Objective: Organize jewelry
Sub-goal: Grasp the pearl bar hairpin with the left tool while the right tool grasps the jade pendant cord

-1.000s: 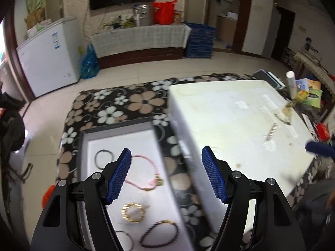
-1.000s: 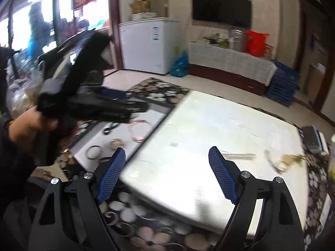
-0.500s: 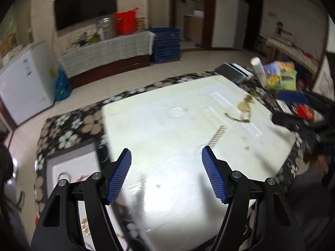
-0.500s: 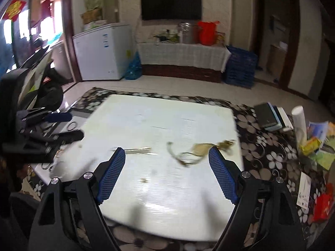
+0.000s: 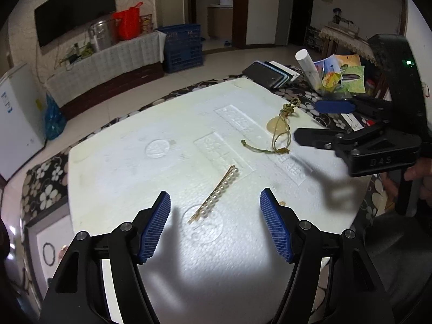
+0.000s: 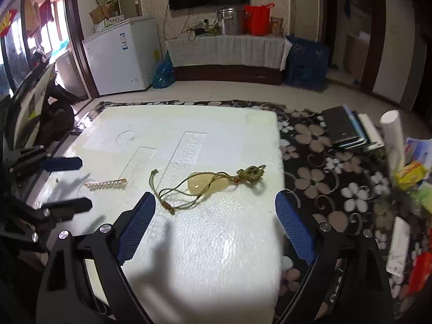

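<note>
A pearl hair clip (image 5: 217,193) lies on the white foam board (image 5: 129,167), just ahead of my open, empty left gripper (image 5: 215,226). A yellow stone pendant on an olive cord (image 5: 278,128) lies farther right. In the right wrist view the pendant (image 6: 201,183) lies just ahead of my open, empty right gripper (image 6: 216,229), and the clip (image 6: 105,183) lies to the left near the left gripper's fingers (image 6: 63,164). The right gripper also shows in the left wrist view (image 5: 321,122), open beside the pendant. A grey tray (image 5: 32,232) holding a black bracelet (image 5: 48,253) sits at the lower left.
The foam board rests on a black floral cloth (image 6: 318,167). Phones and books (image 6: 348,131), a white tube (image 6: 392,137) and colourful packets (image 6: 413,172) lie to the right of the board. A white freezer (image 6: 121,56) and a covered bench (image 6: 226,51) stand far behind.
Both grippers swung right, away from the jewelry tray and across the foam board. The left now faces the pearl clip and the right faces the pendant. Both stayed open.
</note>
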